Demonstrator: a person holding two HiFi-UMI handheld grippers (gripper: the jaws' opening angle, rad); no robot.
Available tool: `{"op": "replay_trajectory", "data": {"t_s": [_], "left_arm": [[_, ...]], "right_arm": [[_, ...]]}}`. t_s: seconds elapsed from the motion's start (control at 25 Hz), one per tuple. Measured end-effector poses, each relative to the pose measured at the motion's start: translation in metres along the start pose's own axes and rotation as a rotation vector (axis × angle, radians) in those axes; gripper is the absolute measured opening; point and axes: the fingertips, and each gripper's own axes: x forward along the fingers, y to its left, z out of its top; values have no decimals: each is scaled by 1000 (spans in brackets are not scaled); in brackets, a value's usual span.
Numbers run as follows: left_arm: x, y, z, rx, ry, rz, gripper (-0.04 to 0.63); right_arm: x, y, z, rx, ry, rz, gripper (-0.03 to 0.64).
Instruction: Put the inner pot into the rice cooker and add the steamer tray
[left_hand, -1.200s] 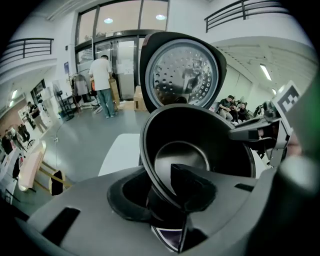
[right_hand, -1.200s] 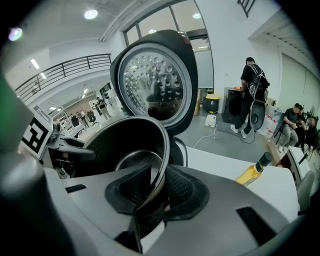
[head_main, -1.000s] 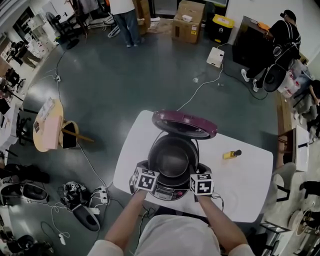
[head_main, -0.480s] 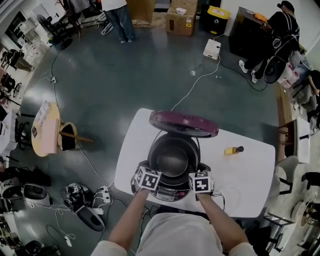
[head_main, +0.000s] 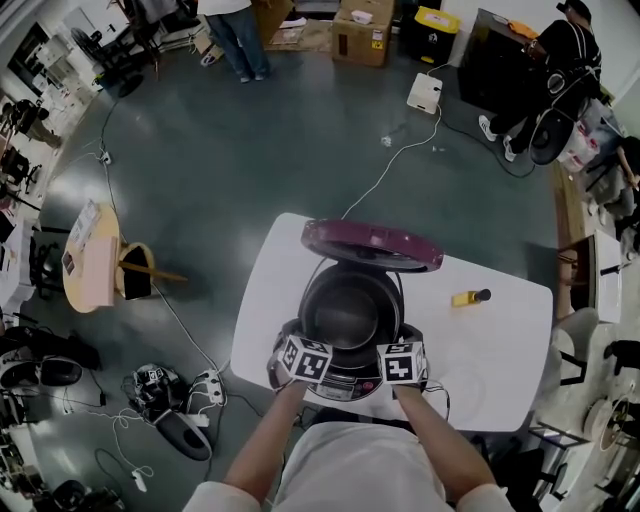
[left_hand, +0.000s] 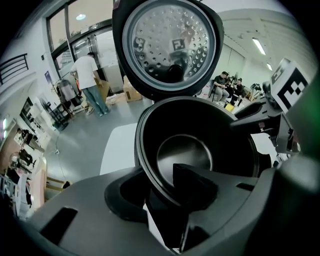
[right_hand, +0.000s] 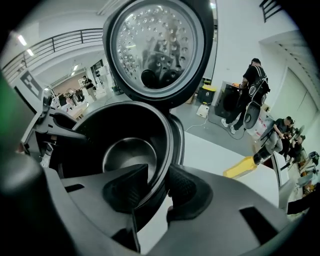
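Dark round inner pot (head_main: 350, 315), maroon domed lid (head_main: 372, 245)

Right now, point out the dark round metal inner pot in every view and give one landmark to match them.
Head view: the dark round metal inner pot sits at centre, inside the dark rice cooker.
Left gripper view: the pot fills centre and right.
Right gripper view: the pot lies left of centre.
Shared landmark: the raised round cooker lid, just behind the pot in all three.
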Motion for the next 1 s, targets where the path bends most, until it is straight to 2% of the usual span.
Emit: {"op": "replay_trajectory", "data": {"t_s": [0.24,0.32,0.36,0.48,0.72,0.8,0.88,1.0], "left_arm": [[3,-4,-1,30,8,16,173],[5,-8,-4,53,13,17,276],[5,-9,-5,52,10,16,290],[4,-13,-4,46,4,14,291],[8,-15,-6,60,0,-3,330],[8,-14,-6,61,-10,-4,348],[5,-11,-5,59,-24,6,400],[0,-8,-4,49,-42,4,402]], "right_arm": [[0,4,-2,-39,2,-14,202],[1,6,-3,-43,2,-21,219],[1,7,-3,-46,2,-25,222],[0,6,-3,-66,3,-33,229],[5,13,-3,-144,-8,-47,293],[6,15,-2,-155,-15,-48,295],[3,15,0,-160,-25,-49,295],[-4,15,6,-164,-43,-56,295]]}}
